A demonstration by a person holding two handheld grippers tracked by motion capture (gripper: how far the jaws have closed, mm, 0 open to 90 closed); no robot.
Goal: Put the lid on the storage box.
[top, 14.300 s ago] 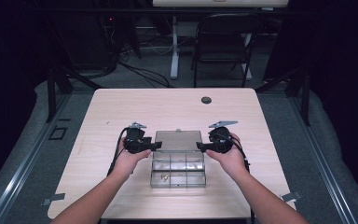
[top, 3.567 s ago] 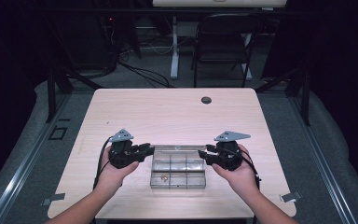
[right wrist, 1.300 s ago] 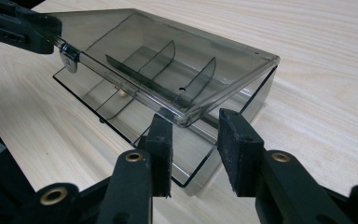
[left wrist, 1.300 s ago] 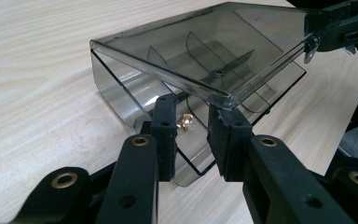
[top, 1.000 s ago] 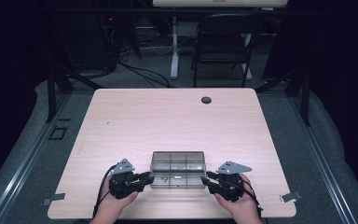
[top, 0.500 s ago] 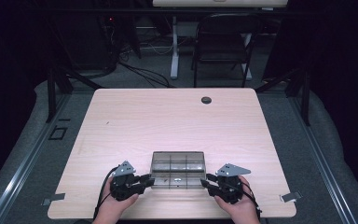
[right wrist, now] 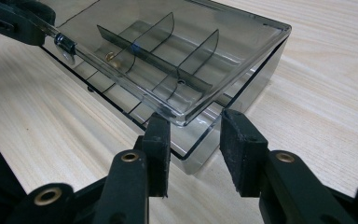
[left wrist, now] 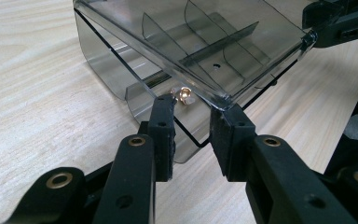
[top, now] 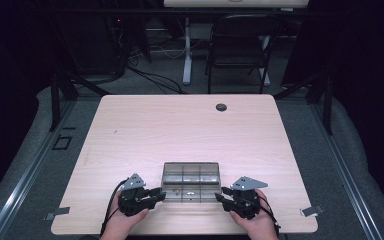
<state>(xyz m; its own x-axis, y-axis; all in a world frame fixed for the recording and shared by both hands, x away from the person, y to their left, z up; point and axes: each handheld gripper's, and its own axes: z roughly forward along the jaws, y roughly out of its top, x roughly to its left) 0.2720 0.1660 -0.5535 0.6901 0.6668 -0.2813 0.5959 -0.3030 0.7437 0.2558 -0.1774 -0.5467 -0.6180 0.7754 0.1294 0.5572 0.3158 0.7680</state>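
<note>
A wide, pale wood-grain table (top: 190,135) is taking up most of the room in front of me, and a black metal chair (top: 240,47) is standing on the grey floor beyond its far edge. A small dark round disc (top: 221,107) is sitting on the tabletop near that far edge, well apart from the work.

Close to the person's edge of the table, a smoky, see-through plastic organiser box (top: 191,181) with inner dividers is lying flat, its long axis running from side to side across the table, one short end pointing at each hand. Its clear hinged lid (left wrist: 205,42) is sitting slightly raised over the compartments, so a gap is showing along the near corners. In the high view the person's two hands are coming in from the bottom edge, one at each short end of the box.

The left gripper (left wrist: 193,119), black and two-jawed, is pointing at the left end of the box. Its jaws are standing apart on either side of the lid's corner, which is lying between the pads without being pressed; they have just been opening a little.

The right gripper (right wrist: 193,135) is facing the opposite end in the same way, jaws parted with the lid's corner between them and the pads not pinching it; these jaws have also just been opening.

A tiny brass-coloured fitting (left wrist: 185,94) is lying inside the box, just beyond the left gripper's fingertip.
</note>
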